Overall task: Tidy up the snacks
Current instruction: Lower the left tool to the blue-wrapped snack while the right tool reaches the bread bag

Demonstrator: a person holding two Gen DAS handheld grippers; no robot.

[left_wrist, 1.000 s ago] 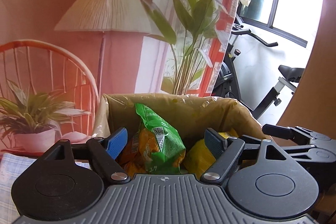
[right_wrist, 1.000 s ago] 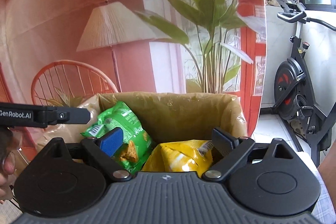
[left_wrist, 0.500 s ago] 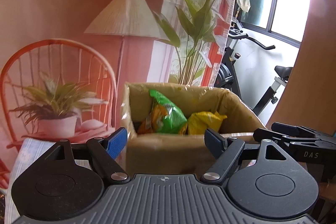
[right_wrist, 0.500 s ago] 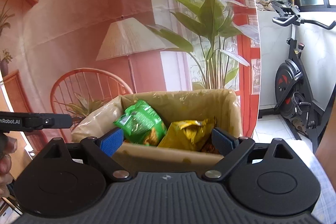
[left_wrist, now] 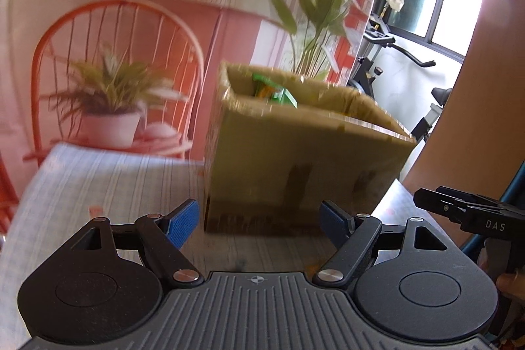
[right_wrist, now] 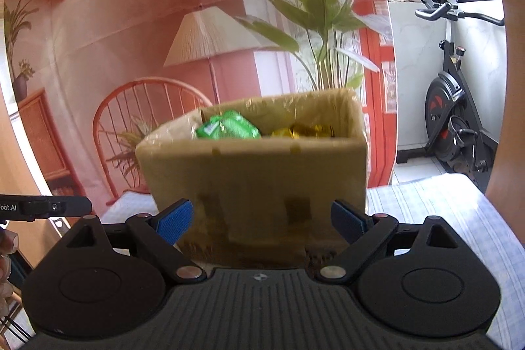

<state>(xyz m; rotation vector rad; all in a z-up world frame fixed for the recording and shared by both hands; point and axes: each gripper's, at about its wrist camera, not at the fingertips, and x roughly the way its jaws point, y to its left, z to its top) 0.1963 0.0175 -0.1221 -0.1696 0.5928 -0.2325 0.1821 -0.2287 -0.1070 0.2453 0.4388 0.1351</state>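
A cardboard box [left_wrist: 295, 159] [right_wrist: 262, 179] lined with clear plastic stands on the striped tablecloth [left_wrist: 98, 182] [right_wrist: 443, 205]. A green snack bag [right_wrist: 228, 130] [left_wrist: 275, 92] and a yellow snack bag [right_wrist: 303, 131] stick up inside it. My left gripper [left_wrist: 259, 220] hangs open and empty in front of the box, low over the cloth. My right gripper [right_wrist: 261, 218] is also open and empty, its blue pads framing the box's near wall without touching it. Each gripper's side edge shows in the other's view.
A printed backdrop with a lamp, red chair and plants hangs behind the table. An exercise bike [right_wrist: 459, 120] stands at the right by the window. A wooden board [left_wrist: 475, 120] rises at the right edge. A person's fingers [right_wrist: 5, 251] show at the far left.
Both grippers have pulled back and down from over the box. The box now looks smaller and its outer front wall shows; the bags sit deep inside. Both stayed open.
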